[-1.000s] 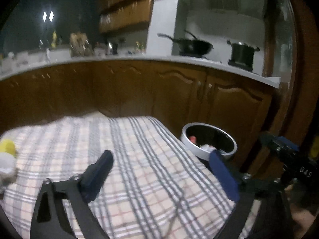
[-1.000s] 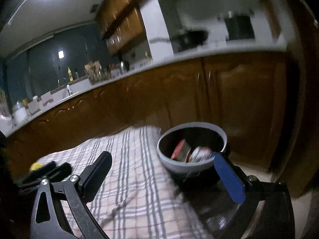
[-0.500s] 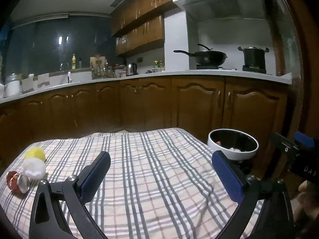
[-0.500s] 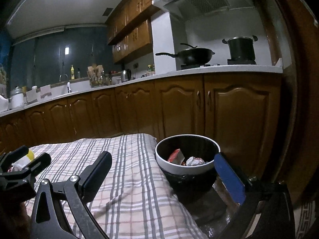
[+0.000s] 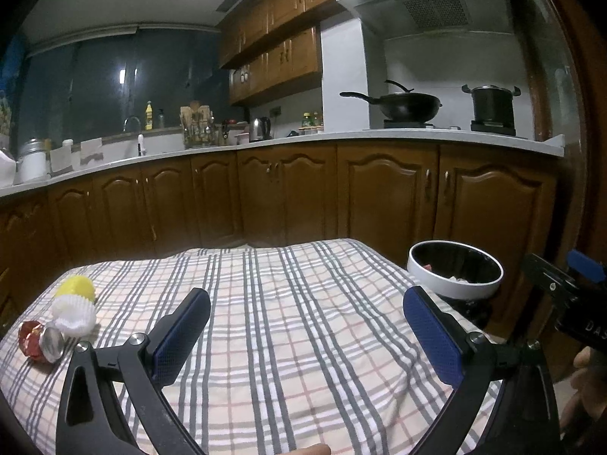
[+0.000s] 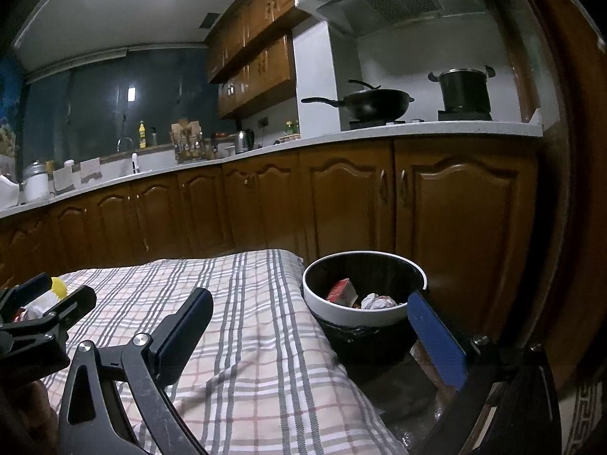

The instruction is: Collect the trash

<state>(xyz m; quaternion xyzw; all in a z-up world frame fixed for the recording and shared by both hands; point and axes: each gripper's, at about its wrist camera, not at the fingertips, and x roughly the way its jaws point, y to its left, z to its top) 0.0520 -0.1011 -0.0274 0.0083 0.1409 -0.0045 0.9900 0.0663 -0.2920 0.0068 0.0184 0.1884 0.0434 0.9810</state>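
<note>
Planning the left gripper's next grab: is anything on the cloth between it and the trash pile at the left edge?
Nothing visible. The left gripper is open and empty; only bare checked cloth lies between it and the red wrapper, white paper cup and yellow piece.

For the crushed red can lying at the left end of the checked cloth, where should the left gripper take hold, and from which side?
Grip the red can across its crumpled red body, behind the silver end that faces the camera. It lies on its side on the checked cloth, with the white paper cup close behind it, so the open left gripper had best come down from above, fingers straddling the body's width.
</note>
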